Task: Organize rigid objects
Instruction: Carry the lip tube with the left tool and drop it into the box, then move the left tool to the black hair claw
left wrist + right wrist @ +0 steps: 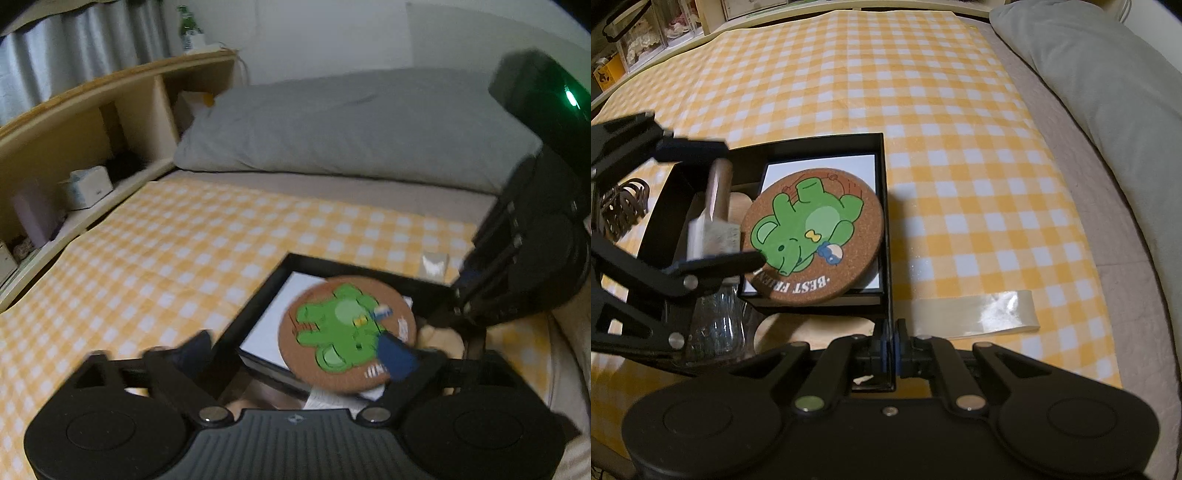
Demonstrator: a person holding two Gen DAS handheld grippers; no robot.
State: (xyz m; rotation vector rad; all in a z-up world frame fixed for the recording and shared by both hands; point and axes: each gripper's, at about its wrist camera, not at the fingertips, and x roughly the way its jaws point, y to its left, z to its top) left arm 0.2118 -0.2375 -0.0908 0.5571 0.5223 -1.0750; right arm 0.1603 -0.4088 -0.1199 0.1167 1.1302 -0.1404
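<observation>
Cork coaster (812, 236) inside black box (886, 206)

Checked cloth (942, 110) beyond the box (884, 206) lies open; the pillow (1108, 92) and tape strip (979, 314) border it.

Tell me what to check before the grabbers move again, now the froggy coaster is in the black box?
1. Left gripper let go of the cork coaster: ok, jaws wide open, though one fingertip is close to the rim.
2. Coaster lying flat: not ok, it leans on the white card.
3. Right gripper holding the black box steady: ok, jaws shut on its wall.
4. Glass bottle safe from bumps: cannot tell, it sits right under the left gripper.
5. Clear tape strip out of the way: ok, outside the box.
</observation>
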